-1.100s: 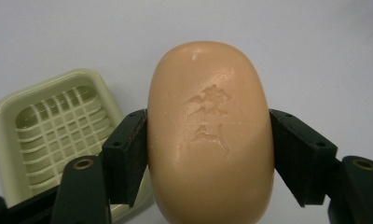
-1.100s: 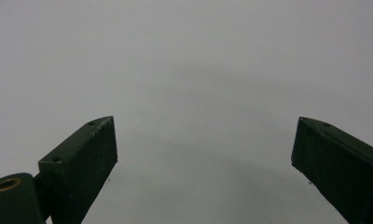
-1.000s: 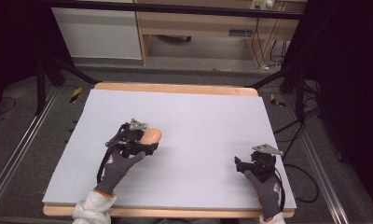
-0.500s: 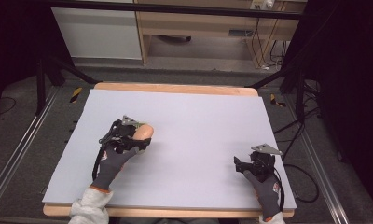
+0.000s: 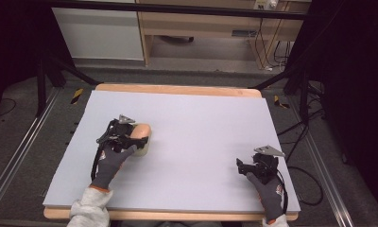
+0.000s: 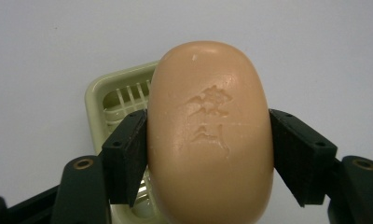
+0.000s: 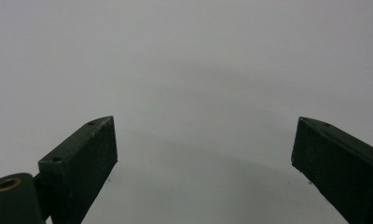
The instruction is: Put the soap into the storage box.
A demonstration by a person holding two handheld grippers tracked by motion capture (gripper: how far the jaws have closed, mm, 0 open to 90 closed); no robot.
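Left gripper (image 6: 208, 154) clamps soap bar (image 6: 210, 135) across its width above slotted soap dish (image 6: 114, 98), likely for placement; right gripper (image 7: 203, 158) wide open, empty over table (image 5: 201, 123).

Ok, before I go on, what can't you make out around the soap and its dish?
- Most of the soap dish: left gripper view, hidden behind the soap.
- Soap's underside and any gap above the dish: unseen.
- Soap's lower end: cut off by the bottom edge.
- High view: the left tongs cover the dish; too small.
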